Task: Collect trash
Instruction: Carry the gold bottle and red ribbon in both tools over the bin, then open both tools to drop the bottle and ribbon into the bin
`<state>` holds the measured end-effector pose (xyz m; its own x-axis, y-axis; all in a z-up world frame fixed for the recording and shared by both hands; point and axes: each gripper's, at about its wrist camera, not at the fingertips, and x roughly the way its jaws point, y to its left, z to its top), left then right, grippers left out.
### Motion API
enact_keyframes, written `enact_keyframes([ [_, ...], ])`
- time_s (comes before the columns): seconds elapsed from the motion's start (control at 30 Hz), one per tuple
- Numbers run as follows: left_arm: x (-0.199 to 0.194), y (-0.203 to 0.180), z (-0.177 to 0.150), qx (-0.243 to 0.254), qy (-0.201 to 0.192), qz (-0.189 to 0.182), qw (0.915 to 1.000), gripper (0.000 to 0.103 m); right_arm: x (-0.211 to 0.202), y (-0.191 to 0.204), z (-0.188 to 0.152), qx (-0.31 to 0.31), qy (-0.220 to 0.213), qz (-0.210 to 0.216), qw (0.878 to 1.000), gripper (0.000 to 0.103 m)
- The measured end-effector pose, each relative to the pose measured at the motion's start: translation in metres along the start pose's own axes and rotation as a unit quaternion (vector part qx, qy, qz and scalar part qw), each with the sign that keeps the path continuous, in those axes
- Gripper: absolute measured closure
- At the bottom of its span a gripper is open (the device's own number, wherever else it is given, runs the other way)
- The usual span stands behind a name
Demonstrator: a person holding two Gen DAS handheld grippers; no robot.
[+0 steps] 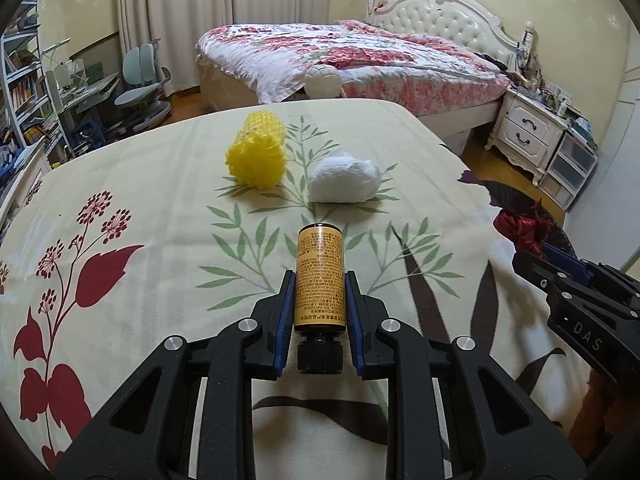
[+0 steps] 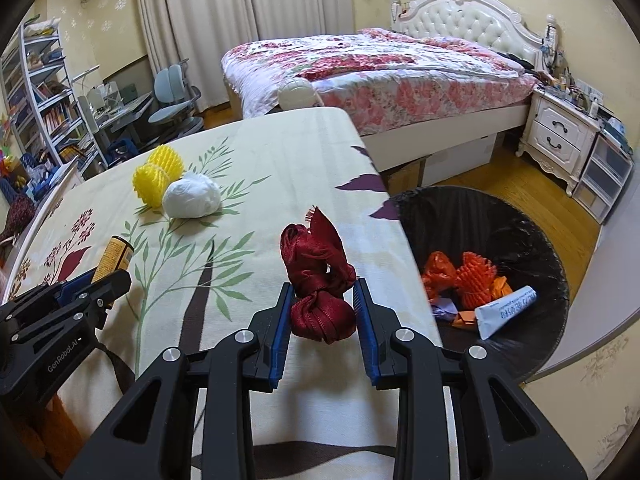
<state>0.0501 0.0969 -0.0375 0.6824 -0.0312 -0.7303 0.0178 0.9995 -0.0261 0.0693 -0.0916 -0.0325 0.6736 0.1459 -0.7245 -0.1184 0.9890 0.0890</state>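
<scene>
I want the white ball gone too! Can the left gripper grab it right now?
Probably not yet. The left gripper is shut on the yellow bottle, so its jaws are full. The white wad lies ahead on the tablecloth with nothing between.

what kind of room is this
Most likely a bedroom at home: a bed with a floral quilt and tufted headboard, a white nightstand beside it, and a desk with a swivel chair near the curtains.

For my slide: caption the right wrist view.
Right gripper holds red ribbon beside the trash bin.
</scene>
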Motion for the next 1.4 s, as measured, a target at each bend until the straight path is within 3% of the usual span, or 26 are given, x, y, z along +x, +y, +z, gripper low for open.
enact_keyframes([
  [0.73, 0.021, -0.127, 0.045, 0.074, -0.034, -0.078, 0.9936, 0.08, -0.018, -0.105, 0.023, 0.075, -0.046, -0.084, 0.993, 0.072],
  [1.4, 0.057, -0.191, 0.062, 0.114, -0.028, -0.087, 0.9893, 0.08, -0.001, -0.14, 0.029, 0.099, -0.043, -0.098, 0.989, 0.072],
])
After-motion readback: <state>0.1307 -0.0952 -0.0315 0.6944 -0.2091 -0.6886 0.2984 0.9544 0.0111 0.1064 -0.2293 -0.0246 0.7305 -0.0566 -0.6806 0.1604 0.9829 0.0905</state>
